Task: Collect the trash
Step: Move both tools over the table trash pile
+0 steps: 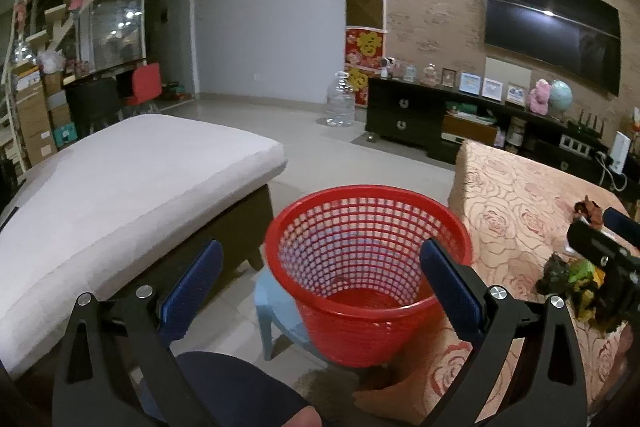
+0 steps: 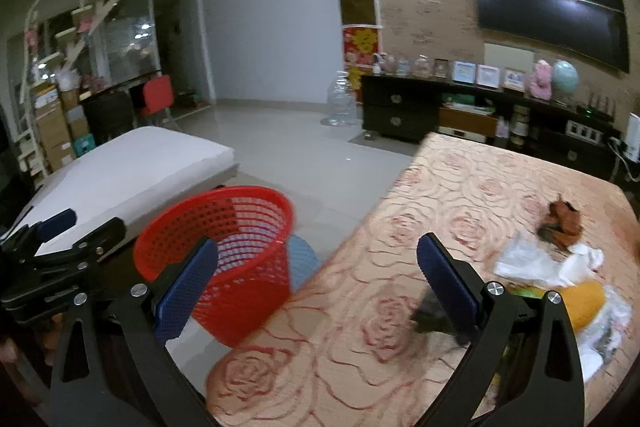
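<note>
Step in hand, as judged: the pick-up has not begun, for the red plastic mesh wastebasket stands empty on a pale blue plastic stool just beside the bench with the rose-patterned cloth, and both the left gripper and the right gripper have their blue-padded fingers spread wide and hold nothing. The next move calls for the right gripper to swing right and close on one piece of litter. Only the right wrist view shows the full litter: a crumpled brown wrapper, white plastic film and a yellow object; the left wrist view alone shows the basket's bare floor
</note>
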The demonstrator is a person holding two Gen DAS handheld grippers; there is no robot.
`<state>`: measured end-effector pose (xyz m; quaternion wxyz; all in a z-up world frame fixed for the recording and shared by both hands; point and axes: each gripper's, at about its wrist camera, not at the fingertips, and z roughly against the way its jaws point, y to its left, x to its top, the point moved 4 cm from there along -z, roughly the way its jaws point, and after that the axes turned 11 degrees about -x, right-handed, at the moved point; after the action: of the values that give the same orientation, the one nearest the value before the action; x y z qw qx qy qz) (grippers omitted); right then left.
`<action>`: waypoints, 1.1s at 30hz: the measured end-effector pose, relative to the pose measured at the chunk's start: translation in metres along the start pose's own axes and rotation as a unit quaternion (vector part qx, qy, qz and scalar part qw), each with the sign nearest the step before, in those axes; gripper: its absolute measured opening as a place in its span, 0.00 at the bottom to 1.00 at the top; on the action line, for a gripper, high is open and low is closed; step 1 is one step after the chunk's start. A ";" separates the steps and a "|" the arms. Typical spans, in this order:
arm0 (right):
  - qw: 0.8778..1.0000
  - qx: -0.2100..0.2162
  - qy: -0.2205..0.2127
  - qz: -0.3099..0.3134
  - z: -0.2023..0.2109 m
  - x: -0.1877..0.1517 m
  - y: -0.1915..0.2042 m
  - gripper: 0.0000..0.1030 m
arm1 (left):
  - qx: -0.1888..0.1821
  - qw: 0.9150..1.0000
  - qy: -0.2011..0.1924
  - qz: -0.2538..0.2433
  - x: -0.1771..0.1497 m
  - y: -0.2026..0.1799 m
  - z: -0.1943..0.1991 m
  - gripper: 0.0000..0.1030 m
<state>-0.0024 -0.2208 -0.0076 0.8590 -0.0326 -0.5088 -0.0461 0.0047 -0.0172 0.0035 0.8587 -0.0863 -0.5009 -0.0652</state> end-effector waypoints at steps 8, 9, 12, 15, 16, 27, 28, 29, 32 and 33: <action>0.994 -0.085 0.010 -0.069 0.015 -0.003 -0.087 0.94 | -0.048 0.998 0.011 -0.030 -0.004 -0.037 -0.013 0.92; 0.991 -0.099 0.011 -0.085 0.019 -0.004 -0.103 0.94 | -0.054 0.998 0.011 -0.034 -0.004 -0.043 -0.015 0.92; 0.982 -0.135 0.019 -0.129 0.026 -0.013 -0.147 0.94 | -0.075 0.996 0.017 -0.050 -0.006 -0.063 -0.022 0.92; 0.973 -0.165 0.027 -0.162 0.032 -0.023 -0.181 0.94 | -0.101 0.992 0.029 -0.073 -0.010 -0.089 -0.033 0.92; 0.970 -0.173 0.029 -0.171 0.034 -0.027 -0.190 0.94 | -0.108 0.991 0.033 -0.076 -0.011 -0.094 -0.036 0.92; 0.945 -0.225 0.038 -0.234 0.053 -0.057 -0.255 0.94 | -0.202 0.964 0.080 -0.153 -0.018 -0.203 -0.090 0.92; 0.944 -0.227 0.040 -0.237 0.054 -0.058 -0.258 0.94 | -0.205 0.962 0.084 -0.159 -0.020 -0.212 -0.095 0.92; 0.943 -0.228 0.041 -0.239 0.054 -0.059 -0.260 0.94 | -0.209 0.960 0.091 -0.166 -0.023 -0.221 -0.102 0.92; 0.941 -0.231 0.047 -0.243 0.052 -0.064 -0.265 0.94 | -0.222 0.953 0.113 -0.174 -0.034 -0.241 -0.122 0.92; 0.941 -0.232 0.049 -0.243 0.052 -0.065 -0.267 0.94 | -0.226 0.951 0.121 -0.175 -0.037 -0.246 -0.129 0.92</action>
<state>-0.1091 -0.4776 -0.0369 0.8142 -0.1038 -0.4340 -0.3714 0.0470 -0.2844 -0.0709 0.8459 -0.1806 -0.3729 -0.3359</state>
